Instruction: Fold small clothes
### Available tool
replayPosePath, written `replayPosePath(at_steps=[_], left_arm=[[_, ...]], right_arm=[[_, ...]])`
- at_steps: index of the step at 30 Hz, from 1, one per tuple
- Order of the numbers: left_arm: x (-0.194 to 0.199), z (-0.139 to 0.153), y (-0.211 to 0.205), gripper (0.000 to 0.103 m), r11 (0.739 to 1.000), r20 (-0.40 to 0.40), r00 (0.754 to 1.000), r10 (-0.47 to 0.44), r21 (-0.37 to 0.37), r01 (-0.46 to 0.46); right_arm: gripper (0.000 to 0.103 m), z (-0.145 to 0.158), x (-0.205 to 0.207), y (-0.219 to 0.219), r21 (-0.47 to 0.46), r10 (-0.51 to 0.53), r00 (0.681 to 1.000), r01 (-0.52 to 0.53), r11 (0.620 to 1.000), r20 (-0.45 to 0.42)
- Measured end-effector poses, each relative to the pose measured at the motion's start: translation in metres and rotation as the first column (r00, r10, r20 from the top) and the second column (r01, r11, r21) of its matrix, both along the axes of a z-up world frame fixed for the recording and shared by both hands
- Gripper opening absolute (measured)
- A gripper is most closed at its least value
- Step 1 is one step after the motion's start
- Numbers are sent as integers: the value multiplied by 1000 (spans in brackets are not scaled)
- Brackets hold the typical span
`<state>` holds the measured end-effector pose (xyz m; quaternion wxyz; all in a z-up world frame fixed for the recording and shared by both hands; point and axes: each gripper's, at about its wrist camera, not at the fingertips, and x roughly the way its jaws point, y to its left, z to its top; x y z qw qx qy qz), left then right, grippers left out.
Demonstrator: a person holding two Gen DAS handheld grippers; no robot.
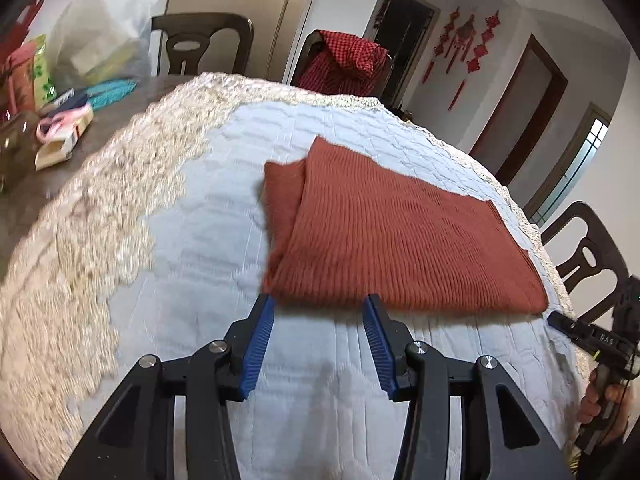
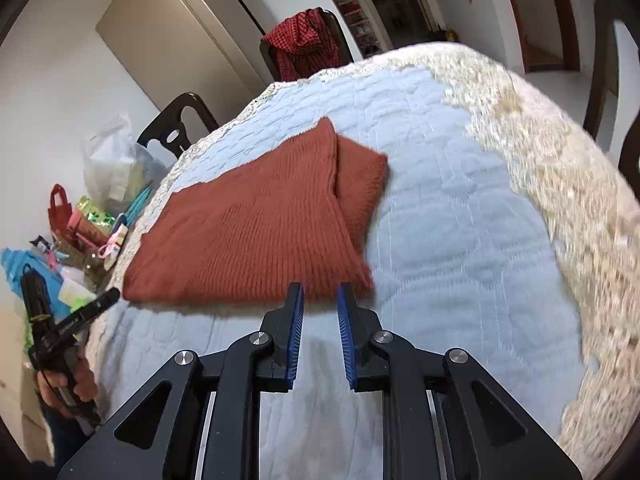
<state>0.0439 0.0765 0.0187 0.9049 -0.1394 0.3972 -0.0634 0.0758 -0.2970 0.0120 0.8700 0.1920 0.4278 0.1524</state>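
Left claw [image 1: 319, 304] at rust knit [image 1: 392, 236] edge; chairs [image 1: 202, 42], clutter [image 1: 60, 120] behind.

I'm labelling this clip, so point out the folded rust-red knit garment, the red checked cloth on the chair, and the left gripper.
rust-red knit garment [image 1: 400, 240]: left wrist view, middle of top layer.
red checked cloth [image 1: 346, 60]: left wrist view, draped folds.
left gripper [image 1: 320, 308]: left wrist view, between fingertips.

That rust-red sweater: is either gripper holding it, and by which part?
Neither. The left gripper and right gripper stand open at the near edge of the sweater, nothing between their blue pads.
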Motion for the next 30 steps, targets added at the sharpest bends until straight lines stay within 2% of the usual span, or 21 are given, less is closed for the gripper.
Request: replayPosePath(at_steps=[2,4,6,8,13,18,22,25,27,30], left_arm=[[1,-8,2,49,999,-27,1000,9,-31,-10],[6,-17,3,49,998,-54,998,27,-56,-30],[9,-17,3,51,997,-41,998,40,-68,-43],[15,-19,5,51,992,-43,998,55,-112,-60],[24,-22,14,51,972,-38,994,99,-210,-105],[30,-24,16,49,964,-38,991,125,-232,-131],[36,-25,17,34,962,-52,987,150,-222,-157],[40,-26,17,26,961,-55,987,151,-225,-160],[42,-26,16,21,962,-56,987,149,-224,-158],[44,-23,14,18,965,-59,987,146,-212,-156]], right_arm=[[20,-9,-3,1,45,11,999,-9,999,-39],[26,-14,-4,2,81,14,999,-11,997,-42],[37,-13,-1,0,122,12,999,-7,993,-43],[40,-14,6,-3,175,-9,999,18,984,-54],[40,-21,20,-9,267,-61,995,78,961,-74],[40,-21,21,-11,302,-97,993,113,946,-68],[40,-20,20,-14,332,-124,991,137,933,-58],[36,-22,21,-18,335,-147,987,160,928,-63],[25,-23,24,-19,323,-165,984,179,929,-72],[16,-27,29,-21,330,-171,982,189,925,-84]])
